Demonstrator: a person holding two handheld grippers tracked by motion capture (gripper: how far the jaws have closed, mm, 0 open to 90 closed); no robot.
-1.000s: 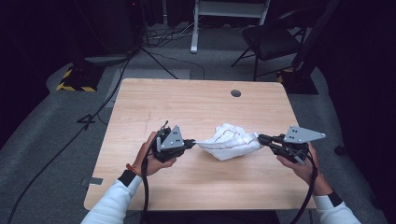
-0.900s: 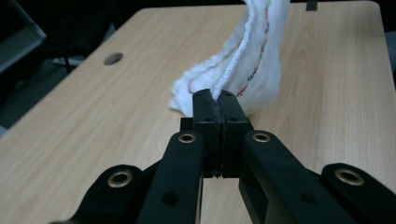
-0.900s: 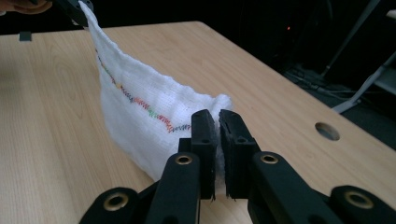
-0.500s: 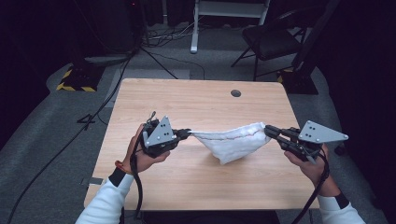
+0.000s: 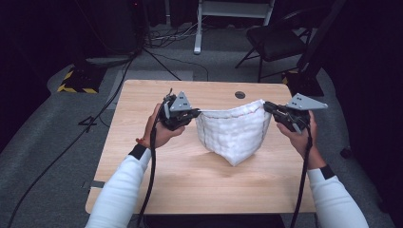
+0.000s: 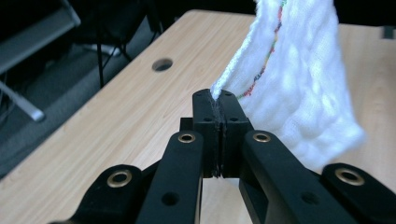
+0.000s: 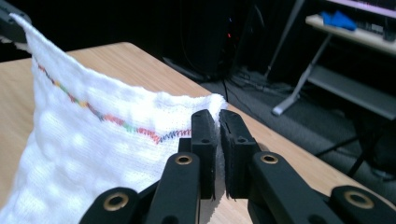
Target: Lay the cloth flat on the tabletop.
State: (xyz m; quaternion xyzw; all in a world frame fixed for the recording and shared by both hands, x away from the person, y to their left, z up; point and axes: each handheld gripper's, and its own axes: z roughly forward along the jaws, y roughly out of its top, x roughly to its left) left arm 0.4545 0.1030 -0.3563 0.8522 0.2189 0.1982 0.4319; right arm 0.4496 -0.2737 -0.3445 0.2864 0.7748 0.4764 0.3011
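Above the wooden table (image 5: 142, 161), both grippers pinch an unlabelled white cloth (image 5: 233, 130).

Bare table (image 5: 142, 166) flanks the hanging cloth (image 5: 233, 135), which blocks the middle.

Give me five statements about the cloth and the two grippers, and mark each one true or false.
1. The white cloth hangs stretched between the left gripper and the right gripper. True.
2. The cloth lies crumpled flat on the wooden table. False: it is lifted, with its lower point hanging down toward the table.
3. A multicoloured stitched line runs along the cloth's edge. True.
4. The left gripper's jaws stand wide open. False: they are shut on a corner of the cloth.
5. The table has a round hole near its far edge. True.
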